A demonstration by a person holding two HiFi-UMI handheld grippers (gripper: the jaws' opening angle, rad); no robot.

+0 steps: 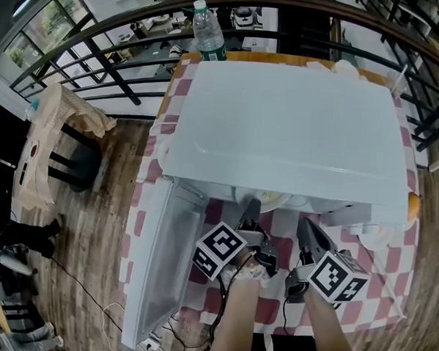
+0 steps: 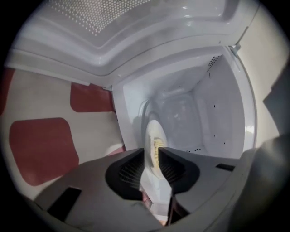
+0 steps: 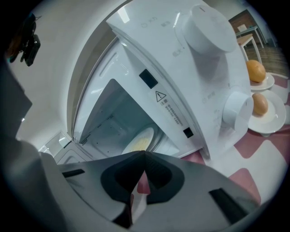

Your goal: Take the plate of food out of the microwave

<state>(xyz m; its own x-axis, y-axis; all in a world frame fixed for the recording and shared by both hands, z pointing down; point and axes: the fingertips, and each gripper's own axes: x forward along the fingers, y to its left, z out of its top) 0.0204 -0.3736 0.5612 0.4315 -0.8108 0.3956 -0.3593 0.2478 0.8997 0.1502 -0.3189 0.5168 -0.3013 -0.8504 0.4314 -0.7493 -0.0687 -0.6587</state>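
Observation:
The white microwave [image 1: 276,131] stands on the checked table with its door [image 1: 164,247] swung open to the left. Inside lies the plate of food [image 1: 268,200], white with something yellow on it. My left gripper [image 1: 251,210] reaches into the opening. In the left gripper view the plate [image 2: 154,136] shows edge-on, its near rim between the two jaws, and the left gripper [image 2: 153,152] is shut on that rim. My right gripper [image 1: 304,229] hangs in front of the microwave, shut with nothing in it. In the right gripper view the plate [image 3: 138,144] lies beyond the right gripper [image 3: 144,154].
Two small white dishes, each with a round orange-brown food [image 3: 256,71] [image 3: 259,104], stand right of the microwave under its knobs [image 3: 238,111]. A water bottle [image 1: 208,34] stands behind it. Black railings ring the table. A wooden chair [image 1: 62,120] is at the left.

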